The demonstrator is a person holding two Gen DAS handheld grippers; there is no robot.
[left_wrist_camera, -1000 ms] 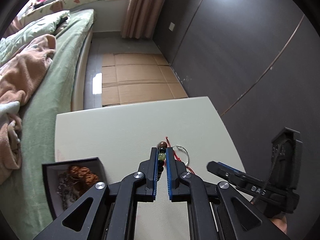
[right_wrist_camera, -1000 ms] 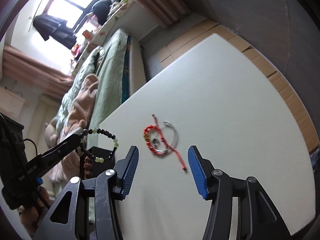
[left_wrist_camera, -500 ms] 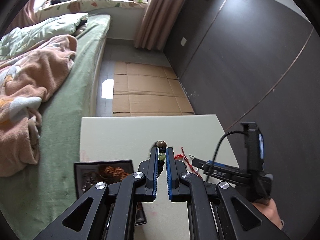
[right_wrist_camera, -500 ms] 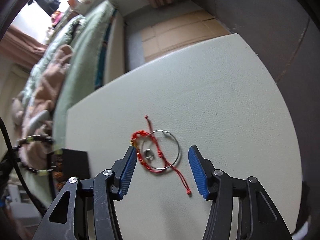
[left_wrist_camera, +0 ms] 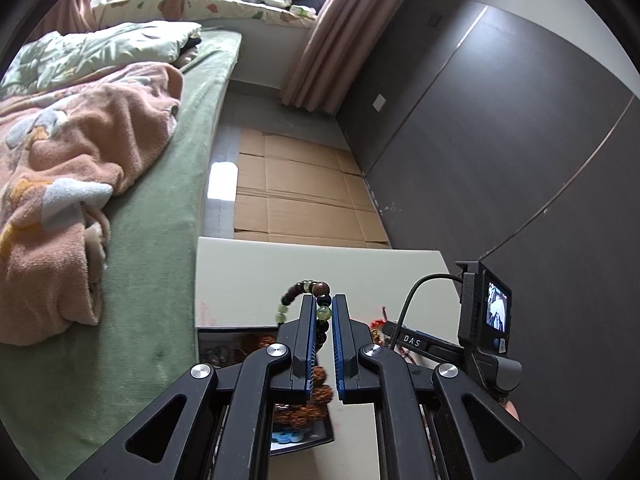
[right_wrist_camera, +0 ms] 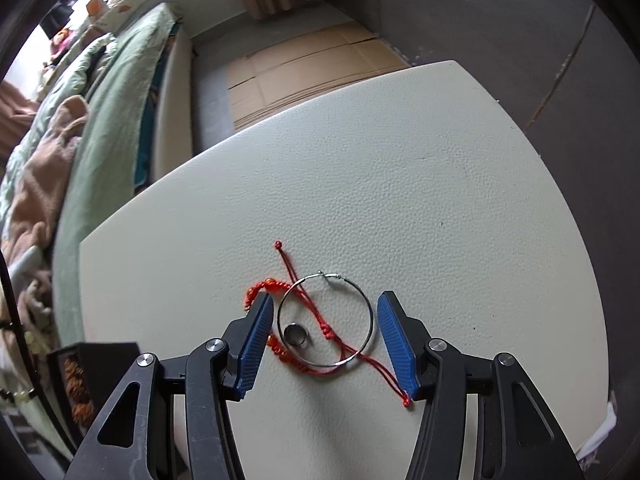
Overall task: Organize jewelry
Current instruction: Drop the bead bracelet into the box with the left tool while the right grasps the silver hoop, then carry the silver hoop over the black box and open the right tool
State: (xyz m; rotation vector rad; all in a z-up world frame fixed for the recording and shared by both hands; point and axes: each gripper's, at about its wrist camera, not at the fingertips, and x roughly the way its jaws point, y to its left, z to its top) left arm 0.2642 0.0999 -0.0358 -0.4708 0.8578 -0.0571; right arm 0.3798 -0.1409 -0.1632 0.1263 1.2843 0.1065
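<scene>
Left view: since the earlier frame the black jewelry box [left_wrist_camera: 224, 344] has slid from off to the left to directly under the left tongs [left_wrist_camera: 324, 312], which are clamped on the beaded bracelet [left_wrist_camera: 316, 292], hanging over the box. Risk: a release off-centre drops beads onto the worktop [left_wrist_camera: 300, 264].

Right view: right tongs [right_wrist_camera: 324, 340] stand apart, empty, straddling the silver hoop [right_wrist_camera: 370, 312]; red cord bracelet [right_wrist_camera: 268, 286] and small ring [right_wrist_camera: 296, 335] lie inside the hoop. Risk: closing here snags all three, or the hoop skids away from the box.
</scene>
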